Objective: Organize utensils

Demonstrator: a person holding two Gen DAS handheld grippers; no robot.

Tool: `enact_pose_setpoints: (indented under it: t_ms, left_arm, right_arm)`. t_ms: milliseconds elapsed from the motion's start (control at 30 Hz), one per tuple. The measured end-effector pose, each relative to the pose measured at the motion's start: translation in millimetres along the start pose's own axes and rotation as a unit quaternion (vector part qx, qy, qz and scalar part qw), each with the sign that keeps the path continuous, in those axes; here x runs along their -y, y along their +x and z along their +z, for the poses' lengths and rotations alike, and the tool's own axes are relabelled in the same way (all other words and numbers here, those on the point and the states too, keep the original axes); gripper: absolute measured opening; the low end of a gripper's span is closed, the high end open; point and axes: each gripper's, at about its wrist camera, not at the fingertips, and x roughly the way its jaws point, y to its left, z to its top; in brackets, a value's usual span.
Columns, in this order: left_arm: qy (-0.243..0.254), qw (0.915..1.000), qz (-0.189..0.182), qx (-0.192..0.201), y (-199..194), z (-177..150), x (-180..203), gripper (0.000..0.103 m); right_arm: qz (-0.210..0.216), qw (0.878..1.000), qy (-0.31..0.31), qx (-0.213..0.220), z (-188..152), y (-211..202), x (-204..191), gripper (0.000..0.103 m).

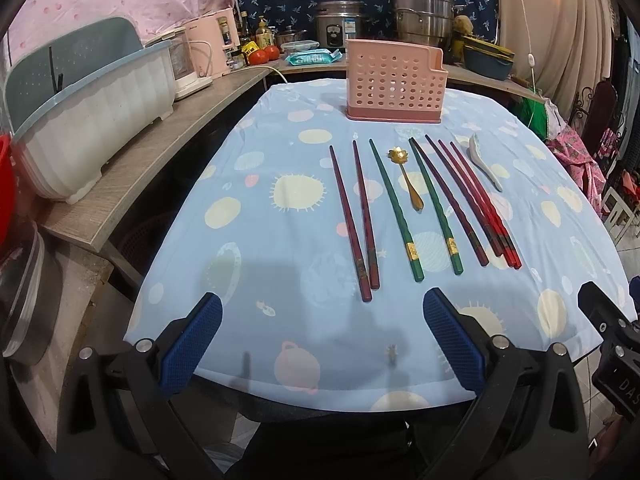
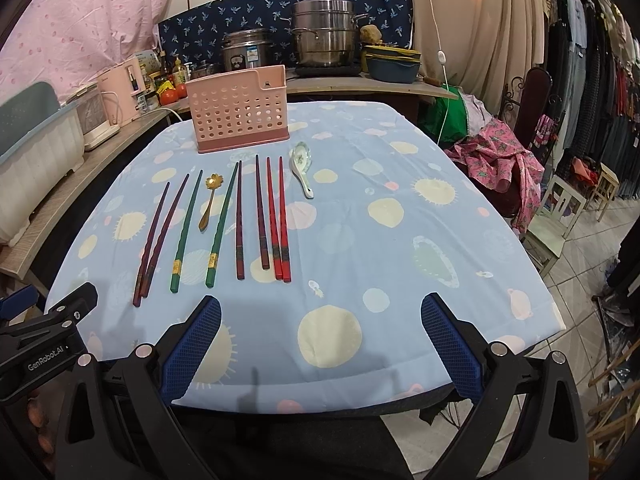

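Note:
A pink perforated utensil holder [image 1: 394, 80] [image 2: 241, 110] stands empty at the far side of the table. In front of it lie several chopsticks: dark red ones [image 1: 352, 220] [image 2: 158, 232], two green ones [image 1: 394, 208] [image 2: 186, 228], and red ones [image 1: 480, 204] [image 2: 280, 216]. A small gold spoon [image 1: 406, 176] [image 2: 209, 200] lies between the green chopsticks. A white ceramic spoon [image 1: 484, 160] [image 2: 303, 168] lies at the right end. My left gripper [image 1: 322, 312] and right gripper [image 2: 320, 314] are open and empty, above the table's near edge.
The table has a light blue cloth [image 1: 280, 240] [image 2: 400, 240]. A wooden counter on the left holds a dish rack [image 1: 92, 120] and appliances. Steel pots [image 1: 422, 12] [image 2: 324, 32] stand behind. Chairs and clothes [image 2: 560, 200] are on the right.

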Motion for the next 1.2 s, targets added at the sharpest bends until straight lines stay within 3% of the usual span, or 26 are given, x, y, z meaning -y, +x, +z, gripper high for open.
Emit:
enact_pose_setpoints:
  t_ms: [1200]
  left_arm:
    - [-0.003,0.9999,-0.003,-0.011,4.5,-1.2,-1.0,0.096]
  right_arm:
    - [0.002,1.000,0.003,-0.002,0.5,0.7,1.4,0.097]
